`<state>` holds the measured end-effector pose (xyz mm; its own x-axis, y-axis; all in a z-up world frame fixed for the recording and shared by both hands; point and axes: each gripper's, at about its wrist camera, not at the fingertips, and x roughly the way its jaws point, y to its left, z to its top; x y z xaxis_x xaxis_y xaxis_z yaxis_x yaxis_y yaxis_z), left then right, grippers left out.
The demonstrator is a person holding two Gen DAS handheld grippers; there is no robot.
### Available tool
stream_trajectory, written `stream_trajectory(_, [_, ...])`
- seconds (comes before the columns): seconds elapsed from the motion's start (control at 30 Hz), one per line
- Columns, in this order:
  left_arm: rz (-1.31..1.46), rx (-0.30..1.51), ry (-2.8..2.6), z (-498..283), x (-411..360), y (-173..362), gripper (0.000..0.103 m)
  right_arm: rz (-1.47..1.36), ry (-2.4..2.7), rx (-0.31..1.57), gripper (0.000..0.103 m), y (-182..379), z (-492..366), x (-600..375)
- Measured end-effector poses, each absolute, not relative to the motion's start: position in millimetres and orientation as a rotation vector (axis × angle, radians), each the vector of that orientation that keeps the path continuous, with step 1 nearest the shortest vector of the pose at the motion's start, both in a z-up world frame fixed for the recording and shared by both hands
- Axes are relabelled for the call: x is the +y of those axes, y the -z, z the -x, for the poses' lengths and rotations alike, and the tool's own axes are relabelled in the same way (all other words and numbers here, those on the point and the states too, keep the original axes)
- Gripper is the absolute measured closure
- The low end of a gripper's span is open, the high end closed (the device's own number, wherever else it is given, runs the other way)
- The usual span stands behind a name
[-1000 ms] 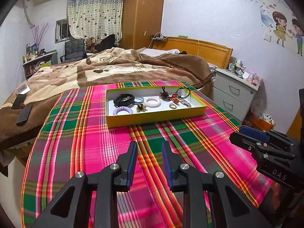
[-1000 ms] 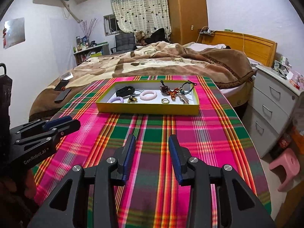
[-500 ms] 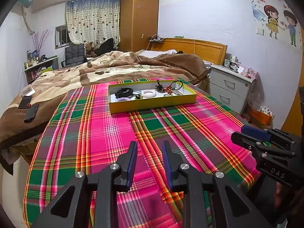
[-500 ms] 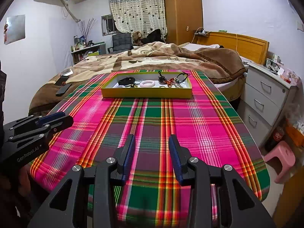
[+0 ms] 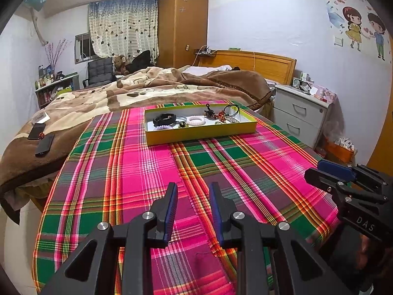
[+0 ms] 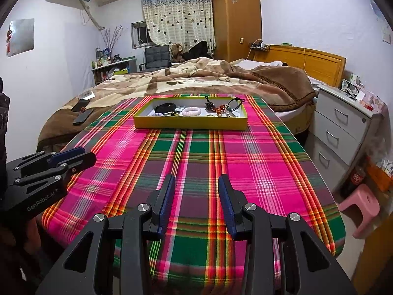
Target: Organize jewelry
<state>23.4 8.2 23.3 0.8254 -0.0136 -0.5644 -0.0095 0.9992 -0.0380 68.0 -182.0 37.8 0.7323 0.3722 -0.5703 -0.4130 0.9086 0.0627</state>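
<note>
A yellow tray sits at the far end of a plaid-covered table. Inside lie a black band, a white coil hair tie, a lilac coil tie, beaded charms and a small ring. My left gripper hovers open over the near table, empty. My right gripper is open too, empty, beside it on the right. Both are far back from the tray.
A bed with a brown blanket lies beyond the table, with phones on it at the left. A white drawer unit and a pink stool stand right of the table. A wardrobe is at the back.
Both grippers pulled back from the tray toward the near table edge, mostly in the first half second; the tray looks smaller and farther. Jaws stayed open.
</note>
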Motion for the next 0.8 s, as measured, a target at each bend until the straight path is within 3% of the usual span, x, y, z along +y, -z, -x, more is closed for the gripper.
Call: stream_trajectory(0.8, [0.028,0.584,-0.012,-24.5,5.8,-20.3,0.077,0.073,-0.431,0.609,0.066,-37.6,-68.9,-184.2])
